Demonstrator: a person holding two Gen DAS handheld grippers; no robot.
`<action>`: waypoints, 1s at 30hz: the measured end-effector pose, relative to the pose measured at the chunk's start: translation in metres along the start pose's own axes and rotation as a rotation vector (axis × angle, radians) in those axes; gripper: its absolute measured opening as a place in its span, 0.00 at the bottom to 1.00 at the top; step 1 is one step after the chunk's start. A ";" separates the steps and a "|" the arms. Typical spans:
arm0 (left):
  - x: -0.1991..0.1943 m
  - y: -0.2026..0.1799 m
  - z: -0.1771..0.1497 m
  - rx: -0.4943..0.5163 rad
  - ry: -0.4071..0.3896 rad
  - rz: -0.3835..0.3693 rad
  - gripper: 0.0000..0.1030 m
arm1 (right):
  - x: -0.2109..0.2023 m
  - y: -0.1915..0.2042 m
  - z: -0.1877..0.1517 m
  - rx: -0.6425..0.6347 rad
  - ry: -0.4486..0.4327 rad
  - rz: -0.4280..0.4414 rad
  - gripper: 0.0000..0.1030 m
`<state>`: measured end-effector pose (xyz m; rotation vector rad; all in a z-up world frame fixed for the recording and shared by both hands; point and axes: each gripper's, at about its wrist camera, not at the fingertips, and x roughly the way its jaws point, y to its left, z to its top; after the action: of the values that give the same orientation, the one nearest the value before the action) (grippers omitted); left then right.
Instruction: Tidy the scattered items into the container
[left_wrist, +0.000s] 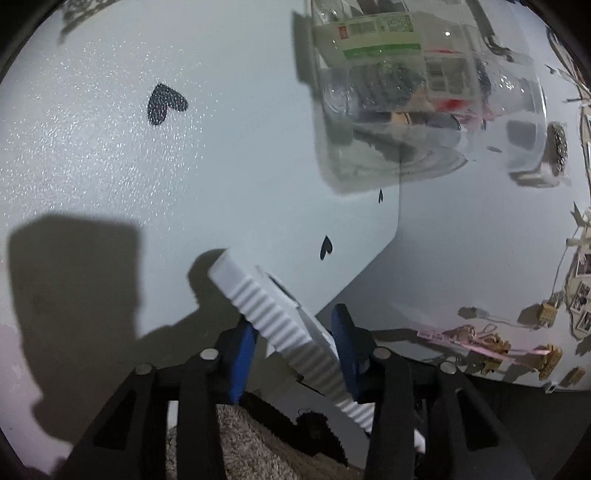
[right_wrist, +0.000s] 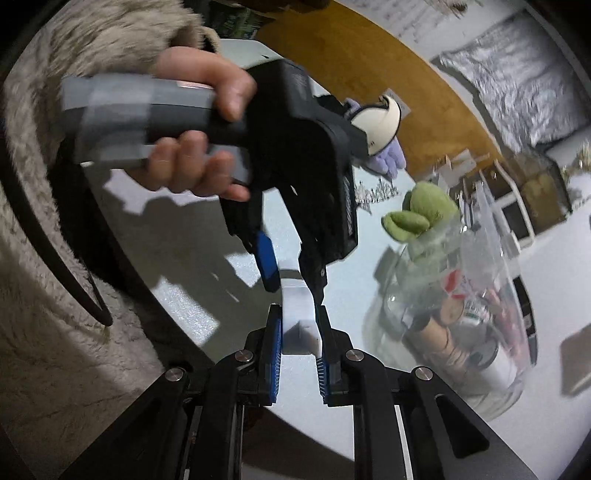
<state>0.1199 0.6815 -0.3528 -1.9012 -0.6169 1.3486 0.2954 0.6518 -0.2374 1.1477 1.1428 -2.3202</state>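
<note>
White ribbed plastic, a long comb-like piece (left_wrist: 291, 332), is shared by both hands: the right gripper (right_wrist: 300, 328) is clamped on one end, while the left gripper (left_wrist: 295, 343) is half-closed around the other, pads perhaps not yet biting. Held over the worktop (left_wrist: 110, 147) edge, near the clear container (left_wrist: 424, 110), it could twist loose and fall off the edge if either hand rolls or pulls unevenly.

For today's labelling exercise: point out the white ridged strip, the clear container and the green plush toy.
white ridged strip (left_wrist: 280, 325): left wrist view, ribbed edge.
clear container (left_wrist: 388, 147): left wrist view, transparent side wall.
green plush toy (right_wrist: 424, 218): right wrist view, body.
</note>
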 end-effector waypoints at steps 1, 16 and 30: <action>-0.001 -0.002 0.001 0.003 -0.016 0.004 0.38 | 0.000 0.000 -0.001 -0.008 -0.013 -0.012 0.17; -0.018 -0.024 0.023 -0.029 -0.277 0.137 0.20 | 0.059 -0.012 -0.026 0.233 -0.001 -0.086 0.17; 0.023 -0.031 0.034 -0.082 -0.197 0.193 0.15 | 0.056 -0.012 -0.064 0.564 0.129 -0.038 0.51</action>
<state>0.0962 0.7275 -0.3492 -1.9483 -0.6047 1.6716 0.2865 0.7123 -0.2974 1.4838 0.5493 -2.7214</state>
